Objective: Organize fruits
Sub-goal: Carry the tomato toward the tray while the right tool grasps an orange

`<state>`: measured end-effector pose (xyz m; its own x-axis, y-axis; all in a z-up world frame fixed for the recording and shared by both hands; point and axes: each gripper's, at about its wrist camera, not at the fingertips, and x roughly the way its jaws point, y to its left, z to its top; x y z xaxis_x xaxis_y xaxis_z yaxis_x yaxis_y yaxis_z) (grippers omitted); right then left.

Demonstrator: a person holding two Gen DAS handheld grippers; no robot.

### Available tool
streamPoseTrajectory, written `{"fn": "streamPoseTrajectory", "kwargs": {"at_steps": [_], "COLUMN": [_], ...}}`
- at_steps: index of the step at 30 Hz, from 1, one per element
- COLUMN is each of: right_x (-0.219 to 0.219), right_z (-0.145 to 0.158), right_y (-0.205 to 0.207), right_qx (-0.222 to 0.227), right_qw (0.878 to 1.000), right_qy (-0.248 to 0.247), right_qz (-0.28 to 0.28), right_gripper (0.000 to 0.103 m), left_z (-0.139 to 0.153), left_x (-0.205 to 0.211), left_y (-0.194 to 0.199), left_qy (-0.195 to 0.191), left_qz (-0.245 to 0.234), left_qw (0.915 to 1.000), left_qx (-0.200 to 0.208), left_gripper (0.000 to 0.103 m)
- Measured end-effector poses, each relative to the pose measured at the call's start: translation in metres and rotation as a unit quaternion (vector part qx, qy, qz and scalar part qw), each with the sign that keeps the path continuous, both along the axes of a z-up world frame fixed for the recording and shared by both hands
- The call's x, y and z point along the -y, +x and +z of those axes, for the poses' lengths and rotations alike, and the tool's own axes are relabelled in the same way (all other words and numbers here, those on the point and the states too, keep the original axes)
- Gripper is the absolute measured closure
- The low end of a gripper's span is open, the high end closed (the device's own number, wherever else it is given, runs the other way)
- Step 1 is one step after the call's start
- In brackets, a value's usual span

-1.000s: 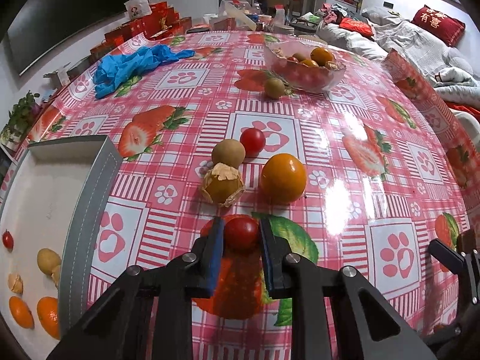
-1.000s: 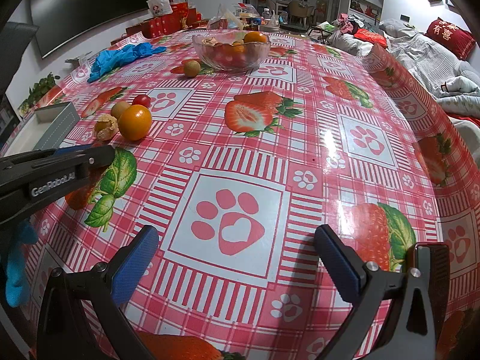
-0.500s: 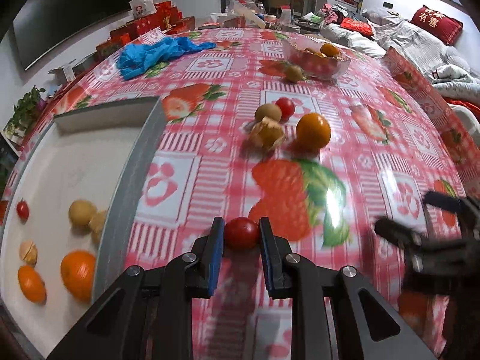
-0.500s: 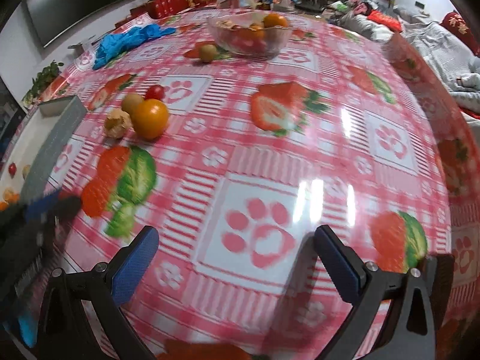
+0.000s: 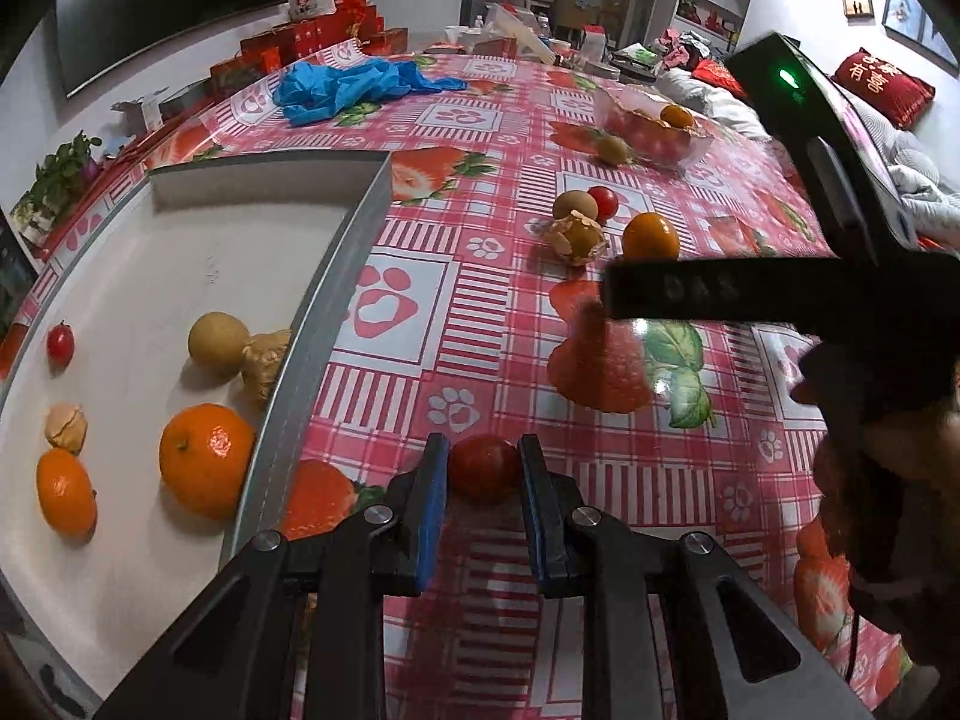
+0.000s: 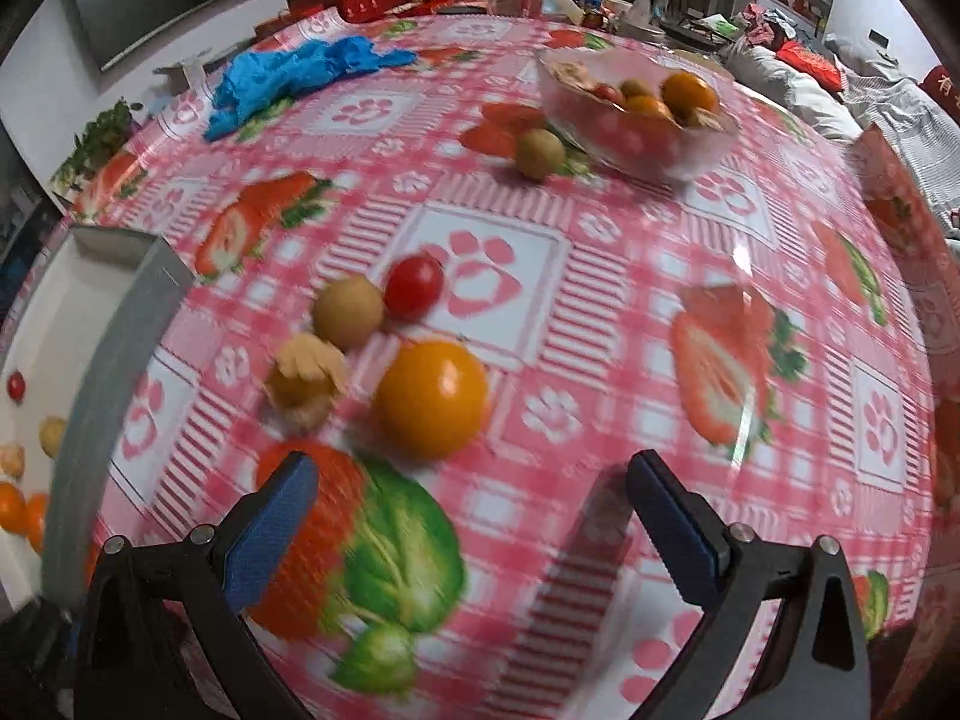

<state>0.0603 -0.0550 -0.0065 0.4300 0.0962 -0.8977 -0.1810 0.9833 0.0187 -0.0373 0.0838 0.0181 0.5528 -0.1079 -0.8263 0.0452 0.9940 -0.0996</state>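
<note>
My left gripper (image 5: pixel 483 468) is shut on a red cherry tomato (image 5: pixel 485 467), held just right of the grey-rimmed white tray (image 5: pixel 324 294). The tray holds two oranges (image 5: pixel 204 459), a brown round fruit (image 5: pixel 219 345), husked fruits and a small tomato (image 5: pixel 60 341). My right gripper (image 6: pixel 474 510) stands open and empty just short of an orange (image 6: pixel 433 399). Beside that orange lie a husked fruit (image 6: pixel 303 384), a brown fruit (image 6: pixel 348 311) and a cherry tomato (image 6: pixel 413 287). The right gripper's black body (image 5: pixel 780 288) crosses the left wrist view.
A glass bowl (image 6: pixel 636 120) with more fruit stands at the far side, a green-brown fruit (image 6: pixel 540 153) beside it. Blue gloves (image 6: pixel 288 81) lie at the far left. Red boxes line the table's back edge. A bed lies to the right.
My left gripper carried the cherry tomato leftwards, close to the tray. My right gripper swung left to the loose fruit group, which now fills its view.
</note>
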Motion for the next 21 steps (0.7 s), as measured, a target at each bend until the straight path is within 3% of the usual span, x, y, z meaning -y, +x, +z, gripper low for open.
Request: {"fn": "streamPoseTrajectory", "kwargs": {"at_steps": [6, 9, 11, 13, 21], "right_x": [-0.011, -0.014, -0.015, -0.012, 0.018], "right_z": [-0.001, 0.004, 0.007, 0.009, 0.016], "right_y": [0.007, 0.007, 0.007, 0.007, -0.017], "right_qx": [0.012, 0.024, 0.029, 0.028, 0.003], "right_qw": [1.000, 1.000, 0.999, 0.999, 0.997], "right_qy": [-0.011, -0.011, -0.005, 0.010, 0.076], "right_qz": [-0.001, 0.012, 0.018, 0.017, 0.019], "right_gripper": [0.007, 0.027, 0.055, 0.065, 0.065], "left_z": [0.000, -0.001, -0.001, -0.001, 0.002], "left_x": [0.000, 0.001, 0.001, 0.003, -0.004], "left_y": [0.000, 0.000, 0.000, -0.001, -0.002], "left_qy": [0.003, 0.003, 0.005, 0.011, -0.012], "left_qz": [-0.001, -0.001, -0.001, -0.002, 0.008], "left_qw": [1.0000, 1.0000, 1.0000, 0.9999, 0.9998], "left_qx": [0.001, 0.001, 0.001, 0.002, -0.010], "left_gripper": [0.079, 0.079, 0.079, 0.079, 0.079]}}
